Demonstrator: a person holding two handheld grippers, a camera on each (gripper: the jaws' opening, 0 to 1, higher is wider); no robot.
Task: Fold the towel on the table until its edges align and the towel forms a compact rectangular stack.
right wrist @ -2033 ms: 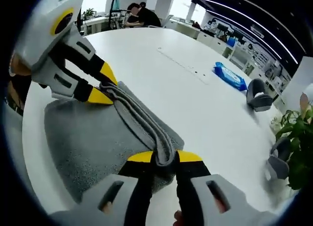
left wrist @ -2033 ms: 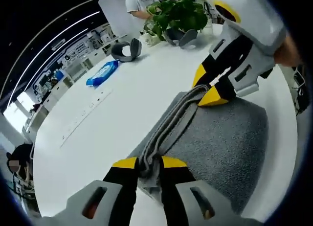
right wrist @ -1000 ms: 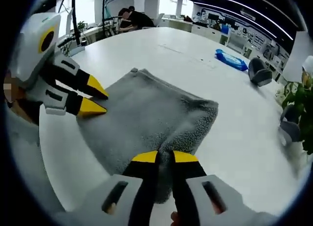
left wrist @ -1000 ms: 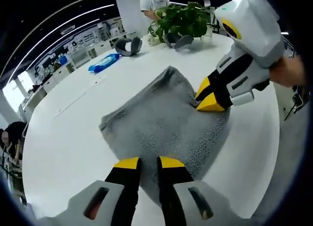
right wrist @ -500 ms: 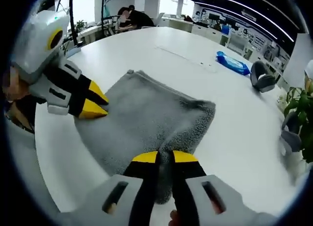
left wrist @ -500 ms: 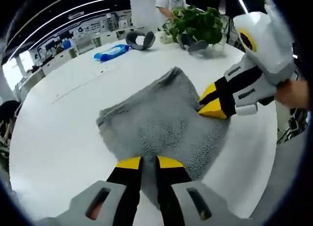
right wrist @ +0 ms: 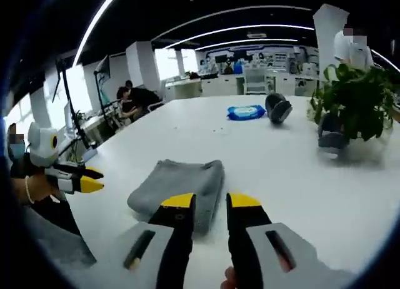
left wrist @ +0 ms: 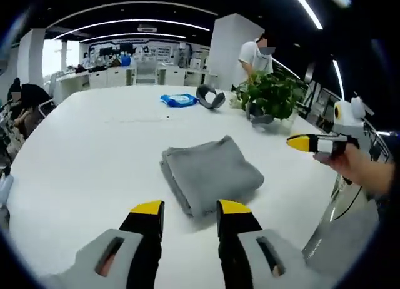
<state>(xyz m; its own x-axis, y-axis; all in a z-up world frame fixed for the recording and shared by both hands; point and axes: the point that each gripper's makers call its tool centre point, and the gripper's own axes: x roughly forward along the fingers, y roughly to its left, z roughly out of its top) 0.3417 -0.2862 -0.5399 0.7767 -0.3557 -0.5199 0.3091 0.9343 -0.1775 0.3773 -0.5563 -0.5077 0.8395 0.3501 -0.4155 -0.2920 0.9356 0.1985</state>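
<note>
Resting folded mid-counter (left wrist: 75,157), towel (left wrist: 209,173) looks finished; left tool (left wrist: 186,209) and right tool (right wrist: 204,201) gape empty; further handling risks unfolding it.

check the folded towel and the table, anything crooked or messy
Nothing stands out. The grey towel lies flat on the white table as a compact folded stack, its layers roughly even along the near edge. Both the left gripper and right gripper are open and clear of it.
</note>
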